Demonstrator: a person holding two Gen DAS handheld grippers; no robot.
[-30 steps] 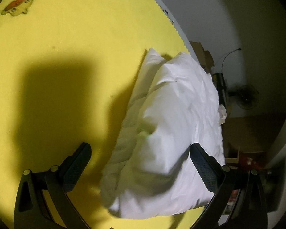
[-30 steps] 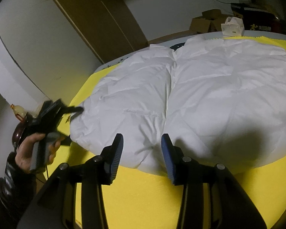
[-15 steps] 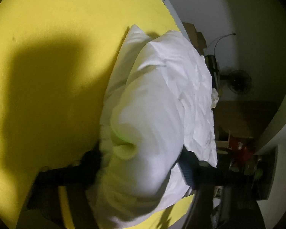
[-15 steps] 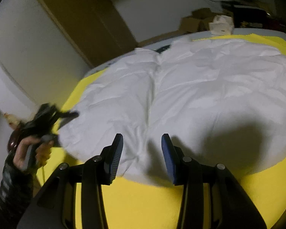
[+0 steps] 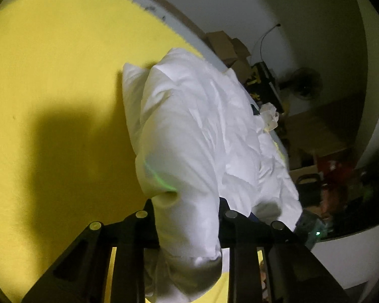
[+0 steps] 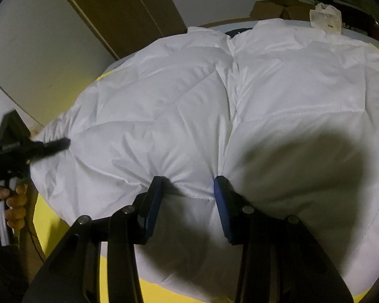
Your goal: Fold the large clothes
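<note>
A white puffy quilted jacket [image 6: 214, 106] lies spread on a yellow mat [image 5: 50, 88]. My left gripper [image 5: 187, 209] is shut on a thick fold at the jacket's edge [image 5: 184, 176], which bulges between the fingers and is lifted off the mat. It also shows at the left of the right wrist view [image 6: 38, 149], held in a hand. My right gripper [image 6: 187, 197] straddles the jacket's near hem at the centre seam, and padding is bunched between its blue pads [image 6: 221, 202]; whether it is clamped is unclear.
Cardboard boxes [image 6: 278, 7] and a white bag [image 6: 326, 17] sit beyond the far edge of the mat. A brown cabinet [image 6: 118, 12] stands against the wall. A fan [image 5: 304, 85] and clutter stand past the mat.
My left gripper has closed on the jacket's edge and lifted it. My right gripper has moved forward onto the near hem, and the padding now sits between its fingers.
</note>
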